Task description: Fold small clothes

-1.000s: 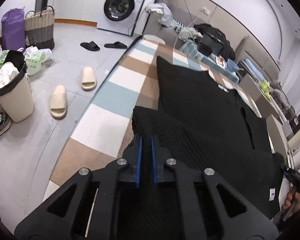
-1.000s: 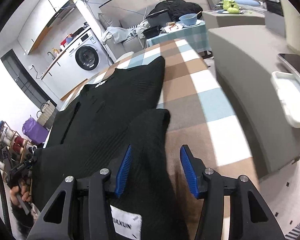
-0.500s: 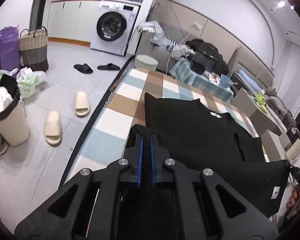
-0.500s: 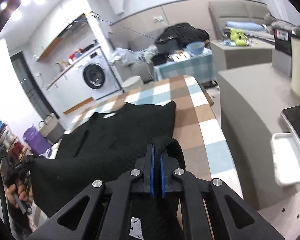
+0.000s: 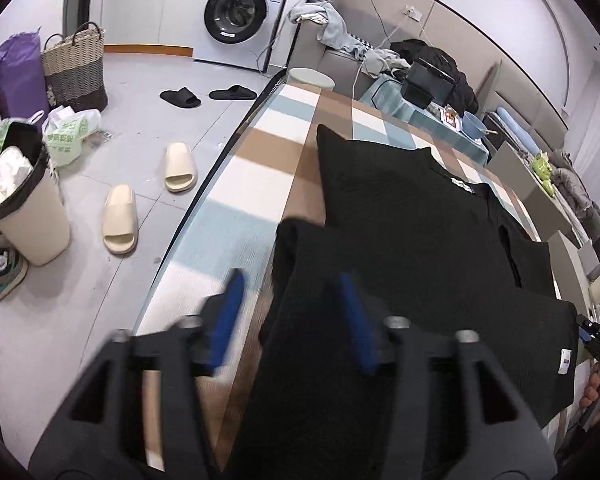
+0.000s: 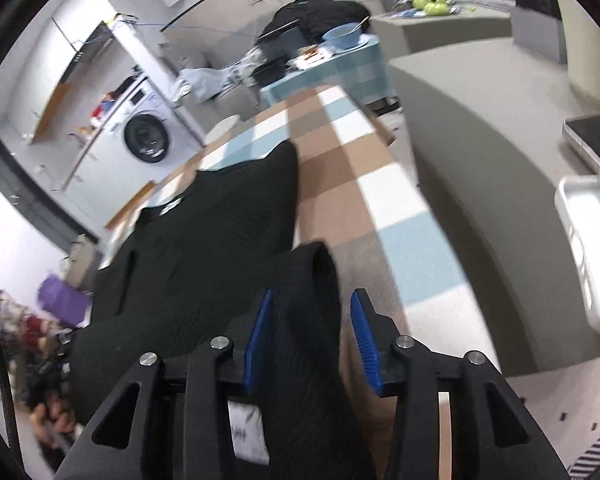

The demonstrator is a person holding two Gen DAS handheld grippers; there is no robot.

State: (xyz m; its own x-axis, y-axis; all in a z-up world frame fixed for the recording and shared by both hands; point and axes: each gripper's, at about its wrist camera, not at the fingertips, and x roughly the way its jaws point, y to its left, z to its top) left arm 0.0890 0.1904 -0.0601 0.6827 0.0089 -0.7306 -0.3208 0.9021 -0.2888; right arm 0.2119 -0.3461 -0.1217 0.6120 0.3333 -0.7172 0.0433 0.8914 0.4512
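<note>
On the checked worktop [image 5: 236, 184] lies one black garment [image 5: 412, 216], and it is the only piece of clothing spread there. I hold two tongs, and both stand with their blue pads apart, gripping nothing. My left tongs [image 5: 290, 316] straddle the near left corner of the folded-over layer; the cloth passes between the pads without being pinched, and that view is blurred around the fingers. My right tongs [image 6: 312, 338] sit the same way over the near right corner, the fabric running between the pads.

The garment is a dark ribbed knit. Its near part is doubled back over the rest, making a thick upper layer whose edge crosses the body. Beyond that edge the lower layer lies flat, reaching toward the far end of the worktop, with a white neck label [image 5: 462, 185] showing at the collar. A second white tag [image 5: 566, 361] is on the folded layer's far corner in the left view, and one white tag [image 6: 246, 432] shows under my right tongs.

On the floor I count two cream slippers [image 5: 120, 220], two black slippers [image 5: 180, 98], one washing machine [image 5: 240, 12], one woven basket [image 5: 74, 68] and one bin [image 5: 24, 200].
</note>
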